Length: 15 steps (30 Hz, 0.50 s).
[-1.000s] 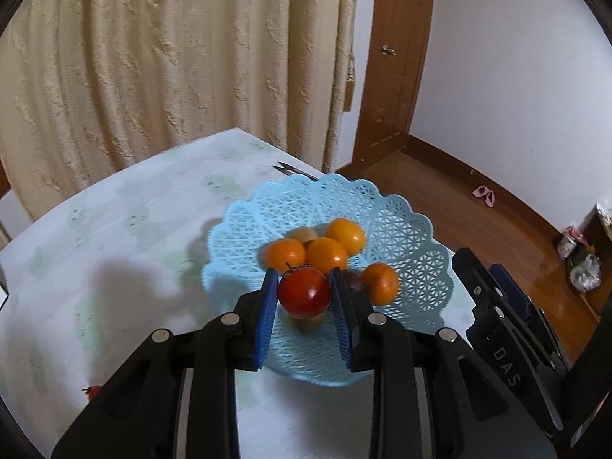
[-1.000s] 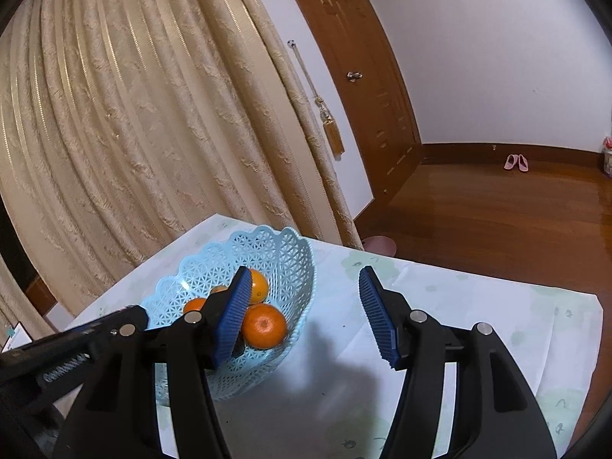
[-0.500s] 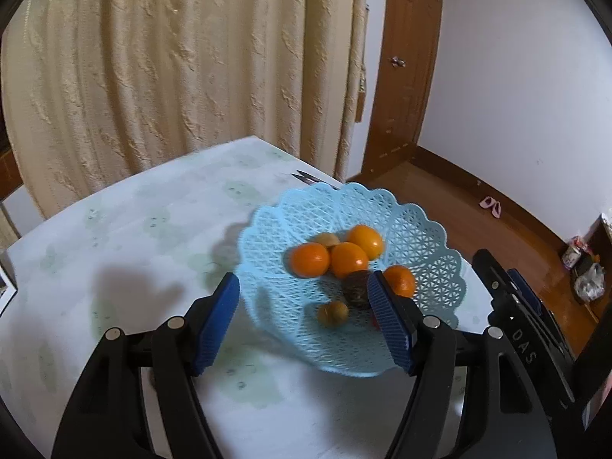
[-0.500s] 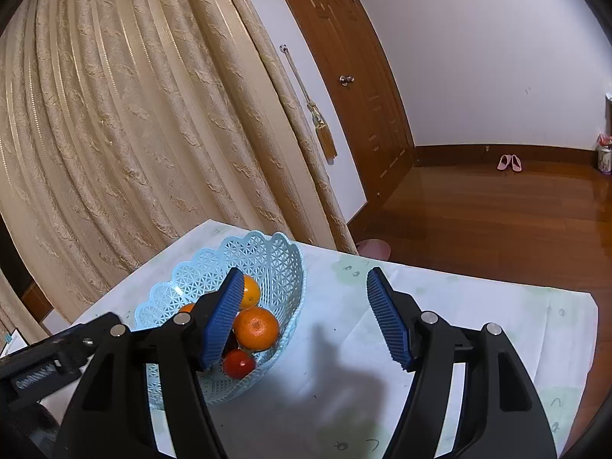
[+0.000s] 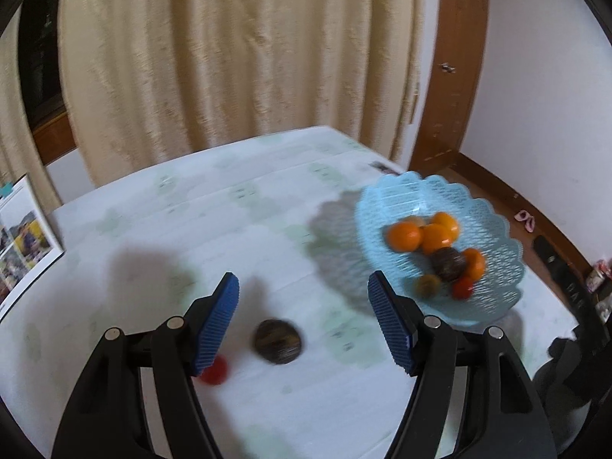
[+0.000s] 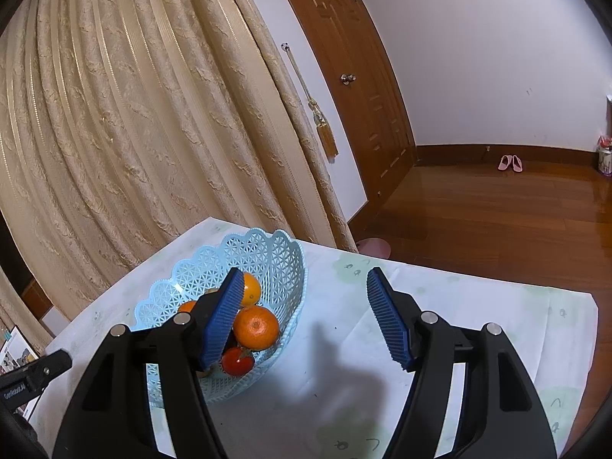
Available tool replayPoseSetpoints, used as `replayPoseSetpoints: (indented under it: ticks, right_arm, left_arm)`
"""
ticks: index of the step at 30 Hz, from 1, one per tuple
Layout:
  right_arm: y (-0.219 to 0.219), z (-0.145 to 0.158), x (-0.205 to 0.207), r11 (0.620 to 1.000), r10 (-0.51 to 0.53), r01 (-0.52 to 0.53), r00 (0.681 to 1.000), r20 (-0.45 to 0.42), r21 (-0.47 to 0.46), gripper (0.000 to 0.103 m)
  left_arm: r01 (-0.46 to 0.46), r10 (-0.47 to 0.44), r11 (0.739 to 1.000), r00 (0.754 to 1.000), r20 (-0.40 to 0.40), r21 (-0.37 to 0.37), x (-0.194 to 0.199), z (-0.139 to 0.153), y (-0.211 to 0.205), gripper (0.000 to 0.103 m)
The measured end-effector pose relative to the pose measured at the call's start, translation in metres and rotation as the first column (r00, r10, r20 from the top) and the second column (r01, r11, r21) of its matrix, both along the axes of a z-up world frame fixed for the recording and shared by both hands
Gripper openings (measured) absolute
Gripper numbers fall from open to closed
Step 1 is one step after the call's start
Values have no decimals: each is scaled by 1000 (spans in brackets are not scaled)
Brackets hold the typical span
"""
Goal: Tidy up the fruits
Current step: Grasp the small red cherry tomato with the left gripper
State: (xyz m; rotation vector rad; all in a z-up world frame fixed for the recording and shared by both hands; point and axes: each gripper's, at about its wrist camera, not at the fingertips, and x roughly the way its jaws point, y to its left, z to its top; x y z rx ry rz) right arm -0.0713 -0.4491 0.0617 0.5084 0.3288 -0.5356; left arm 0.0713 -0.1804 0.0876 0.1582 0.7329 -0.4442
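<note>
Covering the table, pale patterned cloth (image 5: 267, 206); beige curtain (image 6: 134, 114) behind.

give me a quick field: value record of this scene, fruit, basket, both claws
basket: light blue lattice basket on the tablecloth
fruit in basket: oranges, a dark round fruit, a small red tomato, a small brownish fruit
fruit outside basket: dark round fruit on the cloth, red tomato on the cloth partly behind a finger
left claw: open, empty, above the loose fruit
right claw: open, empty, beside the basket
other: photo booklet at table edge
</note>
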Motion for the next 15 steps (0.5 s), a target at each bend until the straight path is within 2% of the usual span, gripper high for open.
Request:
replayPoseSetpoints:
  ticks: [8, 15]
  right_arm:
    - [1, 0, 2, 1000, -1, 1, 1000, -9, -7, 68]
    - [5, -1, 7, 1000, 3, -3, 1000, -23, -17, 68]
  left_arm:
    - [-104, 104, 995, 994, -37, 6, 7, -12, 51, 70]
    - [-141, 143, 990, 987, -75, 24, 9, -29, 73, 70]
